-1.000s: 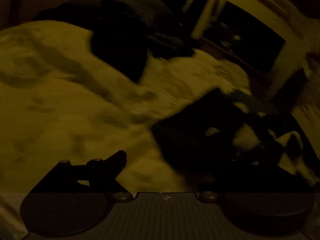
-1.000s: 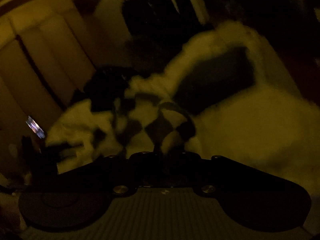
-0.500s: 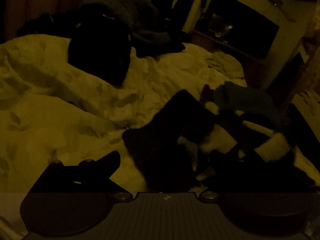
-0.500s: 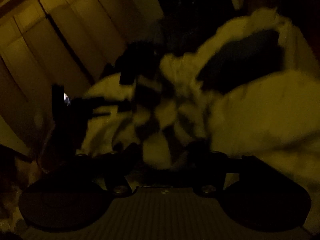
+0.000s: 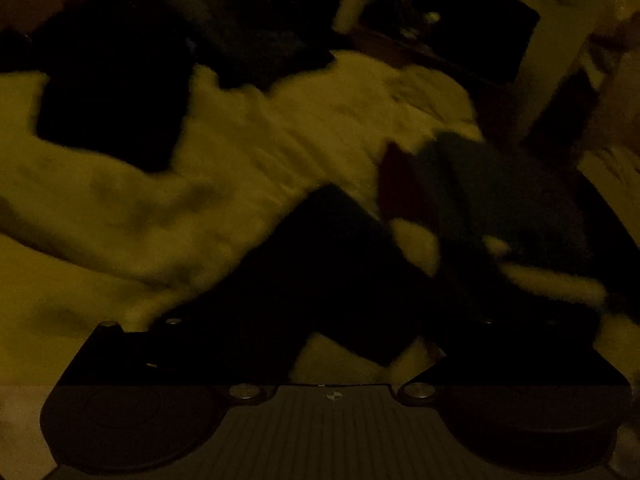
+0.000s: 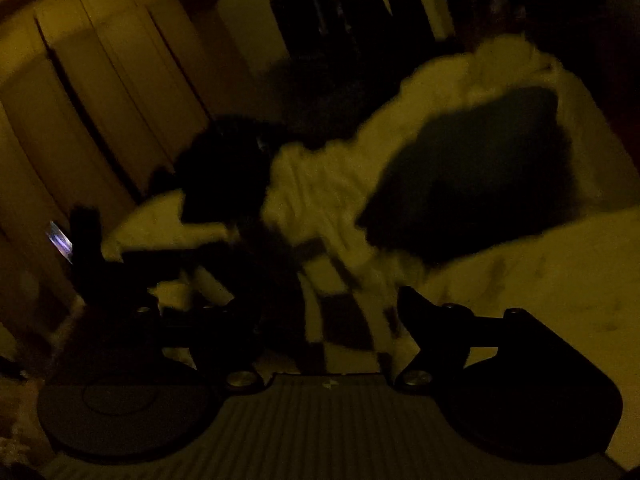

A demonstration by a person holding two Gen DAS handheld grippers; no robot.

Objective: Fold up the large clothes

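Note:
The light is dim and both views are blurred. A black-and-pale checked garment (image 5: 416, 240) lies crumpled on the pale duvet (image 5: 240, 140). My left gripper (image 5: 320, 332) hangs just over its dark near part, fingers set wide apart, and the cloth fills the gap between them. In the right wrist view the same checked garment (image 6: 340, 320) runs up between the fingers of my right gripper (image 6: 320, 308). Those jaws stand apart and are closing, with neither pad pressing on the cloth.
A dark folded garment (image 5: 112, 100) rests farther back on the duvet, and in the right wrist view the dark garment (image 6: 472, 184) is on the right. A dull green cloth (image 5: 480, 184) lies beside the checked one. Wardrobe doors (image 6: 100, 80) stand left; a dark shelf unit (image 5: 448, 32) is beyond the bed.
My right gripper, shut on the checked cloth a second ago, has opened and the cloth now lies loose between its fingers. My left gripper has moved in closer over the garment.

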